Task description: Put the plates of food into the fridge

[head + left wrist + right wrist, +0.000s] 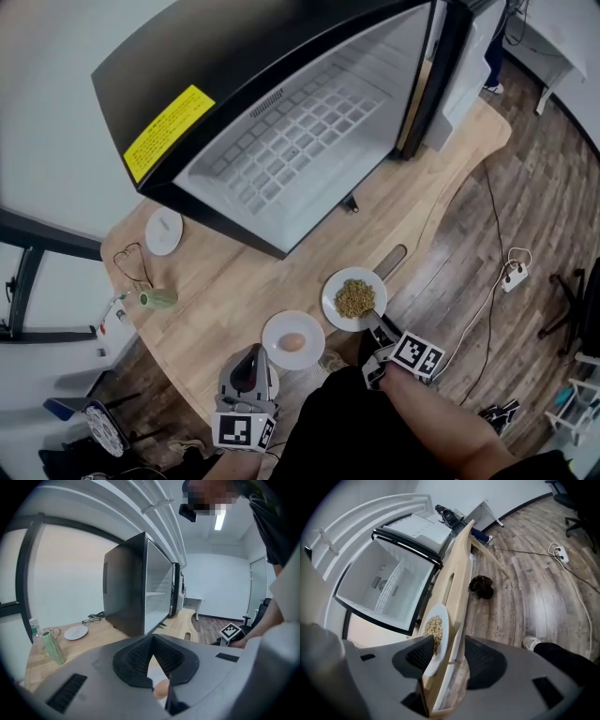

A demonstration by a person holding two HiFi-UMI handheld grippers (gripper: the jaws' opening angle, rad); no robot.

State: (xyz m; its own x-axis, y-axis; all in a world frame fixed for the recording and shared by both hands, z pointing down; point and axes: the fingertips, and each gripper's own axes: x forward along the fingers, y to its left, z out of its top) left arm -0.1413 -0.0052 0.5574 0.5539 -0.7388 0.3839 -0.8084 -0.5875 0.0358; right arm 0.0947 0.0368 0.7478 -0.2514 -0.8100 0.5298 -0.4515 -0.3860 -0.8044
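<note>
The right gripper (373, 322) has its jaws well apart. It is rolled so that one jaw sits above the plate of grain (330, 298), while the other appears to sit below the edge of the table (234, 281). The plate's rim on the side away from the fridge (300, 141) lies between the jaws. The pads do not press on it, so nothing is held yet.

The plate lies straight ahead of this gripper, between it and the fridge, whose open, empty cavity faces the person. A grip on that rim would probably let the plate go forward along the same line. The jaws likely need to catch the rim alone and not the table edge beneath it. The plate should stay level or the grain may slide.

The plate with the egg (277, 333) sits just beside the grain plate, also on the side of the table away from the fridge. The left gripper (251, 354) points at it from the side away from the fridge, jaws drawn together and empty. So the right hand is nearer the grain plate and the left hand is nearer the egg plate.
</note>
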